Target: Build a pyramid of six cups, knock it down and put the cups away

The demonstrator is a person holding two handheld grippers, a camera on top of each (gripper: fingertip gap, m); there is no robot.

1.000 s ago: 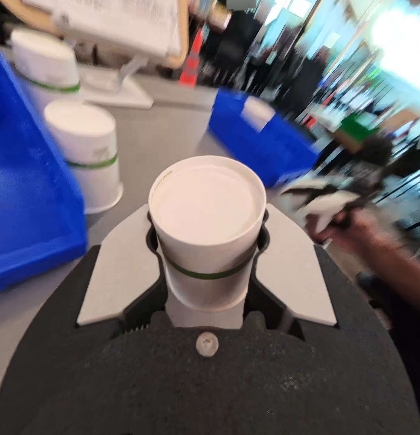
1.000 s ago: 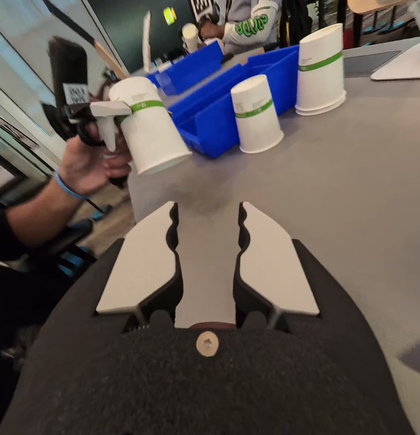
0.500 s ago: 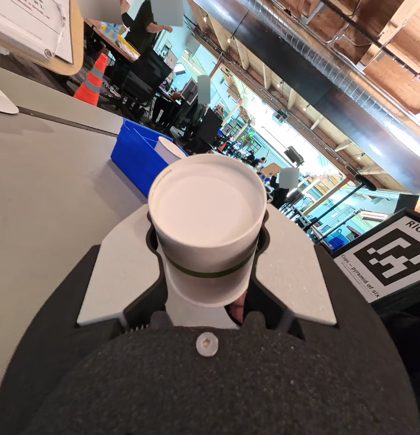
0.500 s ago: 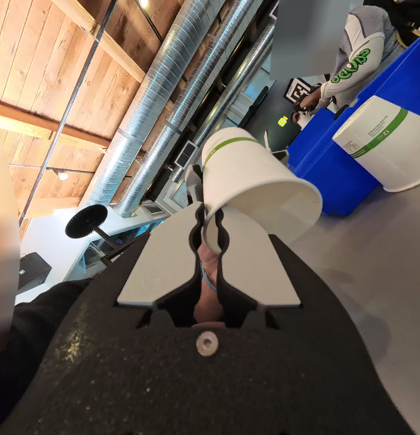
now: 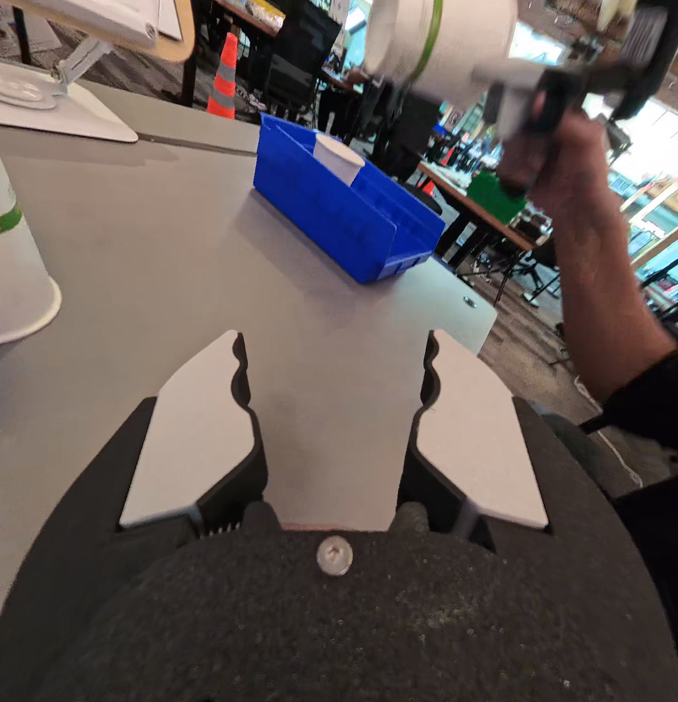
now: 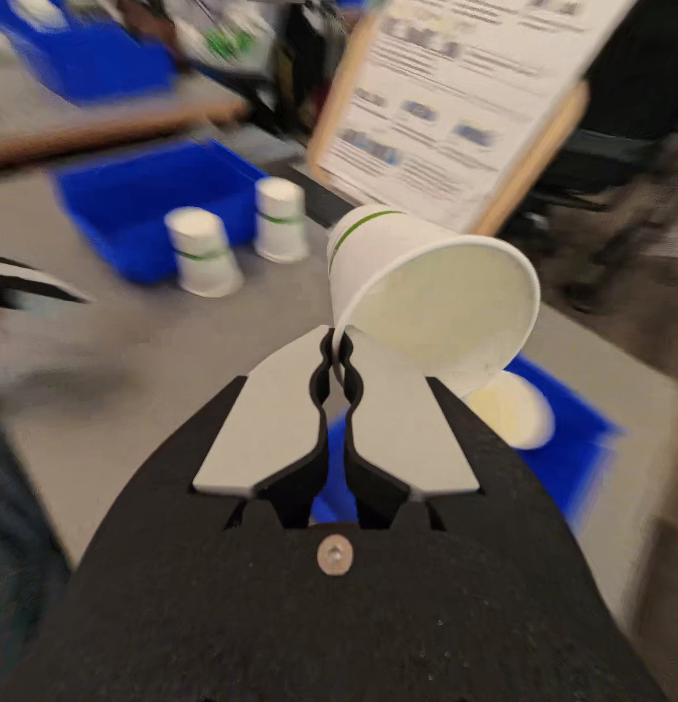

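Right tongs pinching a cup by its rim, left tongs wide and empty.

Your right gripper [image 6: 336,343] is clamped on the thin paper wall of a white cup [image 6: 425,281] with a green band, tilted mouth-toward-you above a blue plastic bin [image 6: 573,448] where another cup [image 6: 512,410] lies. Your left gripper [image 5: 335,342] is spread apart over bare matte grey table [image 5: 159,235], gripping nothing. Two upturned cups [image 6: 204,252] stand ahead, left of the right tongs.

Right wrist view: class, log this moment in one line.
right gripper: shut on cup rim | left gripper: open, empty | blue bin: below cup
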